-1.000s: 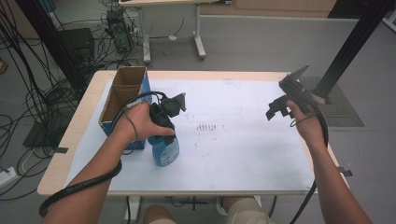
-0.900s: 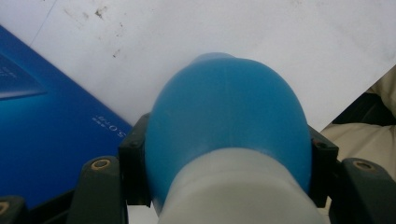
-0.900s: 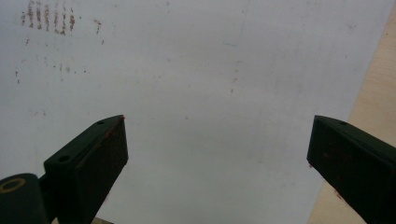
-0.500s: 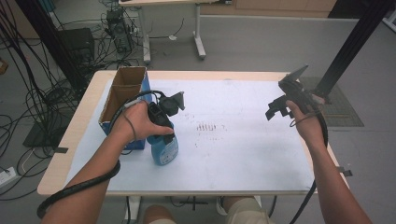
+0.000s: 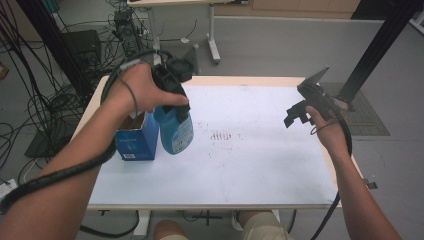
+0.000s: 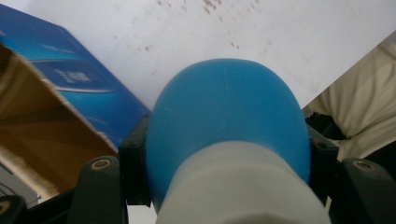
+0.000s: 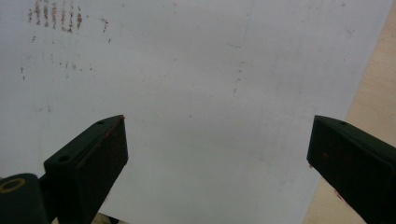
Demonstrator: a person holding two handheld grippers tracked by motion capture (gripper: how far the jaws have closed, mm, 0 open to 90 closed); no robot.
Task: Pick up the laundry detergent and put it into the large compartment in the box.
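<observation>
My left gripper [image 5: 172,102] clamps the blue bottle [image 5: 175,131] by its neck, so it hangs below my fingers, beside the open blue carton [image 5: 135,141]. My right gripper [image 5: 300,112] waits wide, holding nothing, over the white table [image 5: 260,160].

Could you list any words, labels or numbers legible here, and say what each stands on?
No text reads clearly.
Blue box: a pale label on its front, too blurred to read.
Blue box side: pale print, too blurred.
Blue bottle: no legible label.
</observation>
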